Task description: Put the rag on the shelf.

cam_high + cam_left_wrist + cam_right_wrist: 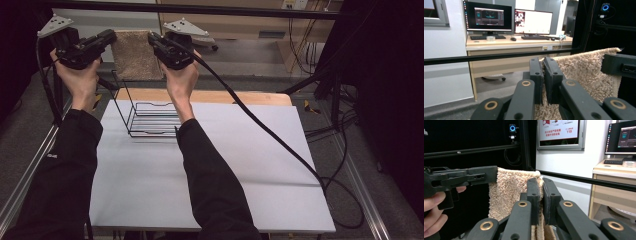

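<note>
A beige shaggy towel (136,56) hangs stretched between my two grippers, held up high above the far side of the table. My left gripper (111,36) is shut on its left top corner, and my right gripper (152,38) is shut on its right top corner. In the left gripper view the jaws (543,72) pinch the towel's (586,72) edge, with the other gripper (619,65) at the far corner. In the right gripper view the jaws (541,195) clamp the towel (510,190), and the left gripper (474,177) grips the opposite corner. A black wire rack (150,119) stands on the table below the towel.
The white table top (240,165) spreads in front of the rack, with a wooden strip (235,96) along its far edge. A thick cable (270,135) trails from the right gripper across the table. A black frame bar (486,57) crosses ahead; a desk with monitors (509,18) stands beyond.
</note>
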Demonstrator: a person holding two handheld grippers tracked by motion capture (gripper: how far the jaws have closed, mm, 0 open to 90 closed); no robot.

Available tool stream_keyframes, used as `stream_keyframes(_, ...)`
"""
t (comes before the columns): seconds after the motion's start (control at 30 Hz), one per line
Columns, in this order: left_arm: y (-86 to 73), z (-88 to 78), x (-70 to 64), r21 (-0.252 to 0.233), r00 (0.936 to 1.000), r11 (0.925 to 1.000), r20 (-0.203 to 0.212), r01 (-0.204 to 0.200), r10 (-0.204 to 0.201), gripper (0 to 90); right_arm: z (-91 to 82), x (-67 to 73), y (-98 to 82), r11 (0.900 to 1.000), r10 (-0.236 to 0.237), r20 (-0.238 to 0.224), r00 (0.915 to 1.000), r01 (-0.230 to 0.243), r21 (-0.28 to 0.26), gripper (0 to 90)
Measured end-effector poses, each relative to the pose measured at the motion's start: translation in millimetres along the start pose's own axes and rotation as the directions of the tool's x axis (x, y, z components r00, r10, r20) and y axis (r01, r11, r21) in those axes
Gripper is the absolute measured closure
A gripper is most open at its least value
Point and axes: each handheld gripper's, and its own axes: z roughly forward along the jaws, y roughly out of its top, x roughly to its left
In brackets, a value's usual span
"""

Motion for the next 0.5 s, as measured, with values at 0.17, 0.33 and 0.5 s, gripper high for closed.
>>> stream_keyframes(0.17,-4.5,8.8,4.3,0.012,1.0,0.9999,0.001,0.008,-0.008,85.0,6.2,-5.7,-2.3,1.0,-0.001,0.006,1.0,0.001,0.012,85.2)
stream_keyframes(0.33,-8.3,13.2,6.2,0.025,1.0,0.9997,-0.004,-0.008,0.008,85.0,11.9,-10.4,-6.2,0.999,-0.004,0.019,0.9998,0.003,0.033,85.1)
stream_keyframes(0.5,-15.1,16.3,10.9,0.041,1.0,0.9991,-0.007,0.007,-0.007,85.0,16.1,-9.5,-11.8,0.999,-0.02,0.025,0.9995,0.018,0.049,85.1)
